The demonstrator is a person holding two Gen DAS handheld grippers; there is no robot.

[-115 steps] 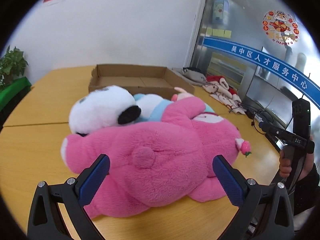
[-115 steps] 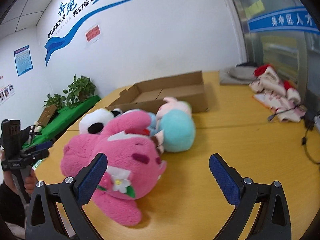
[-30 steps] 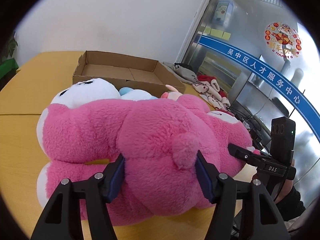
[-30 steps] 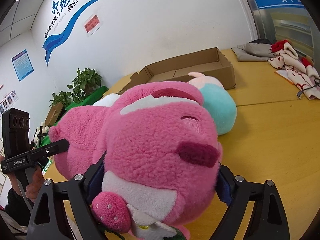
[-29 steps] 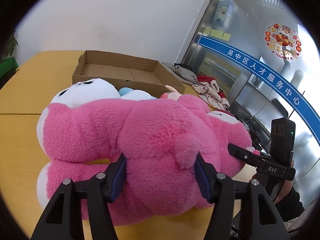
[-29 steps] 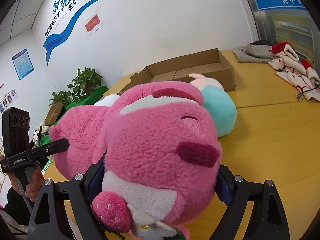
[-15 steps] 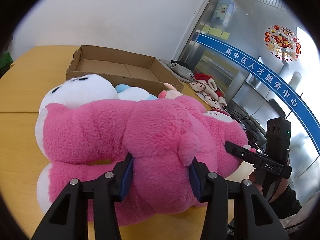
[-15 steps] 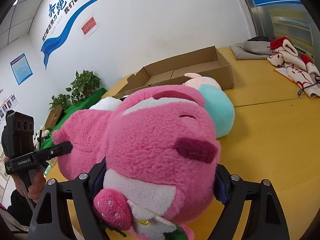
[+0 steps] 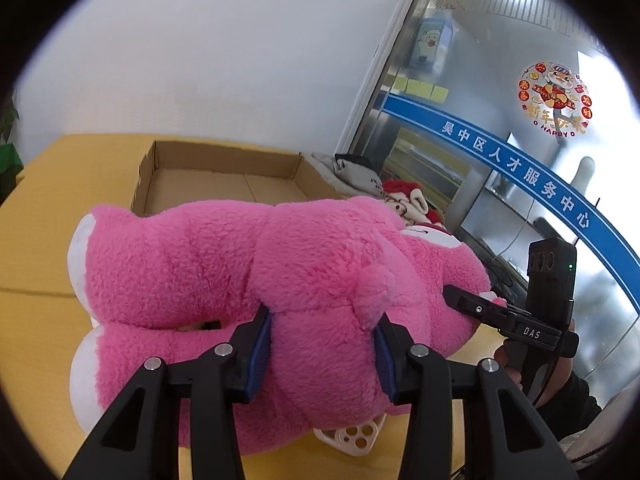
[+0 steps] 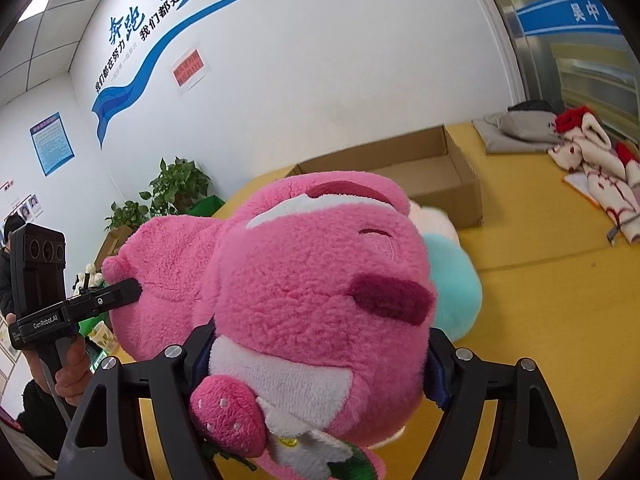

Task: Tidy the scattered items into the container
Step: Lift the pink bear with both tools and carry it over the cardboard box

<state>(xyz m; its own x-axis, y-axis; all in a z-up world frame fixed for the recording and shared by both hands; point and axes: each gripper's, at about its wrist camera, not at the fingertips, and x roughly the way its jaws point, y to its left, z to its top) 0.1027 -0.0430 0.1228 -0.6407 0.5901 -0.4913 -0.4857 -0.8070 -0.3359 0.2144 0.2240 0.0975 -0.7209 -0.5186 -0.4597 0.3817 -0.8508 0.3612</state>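
A yellow table fills the lower part of both views, backed by a white wall painted with a blue ribbon and blue Chinese slogan characters, plus a small red notice too blurred to read. On the glass partition a blue band carries the white words 吴中区人才服务中心, and above it a round festive sticker reads "HAPPY" along its lower edge.

The big pink plush bear lies on its side, held between both tools in front of the open cardboard box, which stands on the table behind it and shows a bare floor. A strawberry and a white felt flower sit under the bear's chin in the right wrist view.

The left gripper pinches the bear's rump just below the tail; its blue pads dent the fur, and its jaws have just been closing on it. The right gripper clamps the bear's head at cheek level, its jaws wide yet pressed into the plush, having just been closing too. Its black body reads "DAS" in the left wrist view; the left tool's body reads "GenRobot.AI" in the right wrist view.

A teal plush lies just behind the head. A heap of red and white clothing lies at the table's far edge. A small white perforated plastic piece peeks from under the bear.
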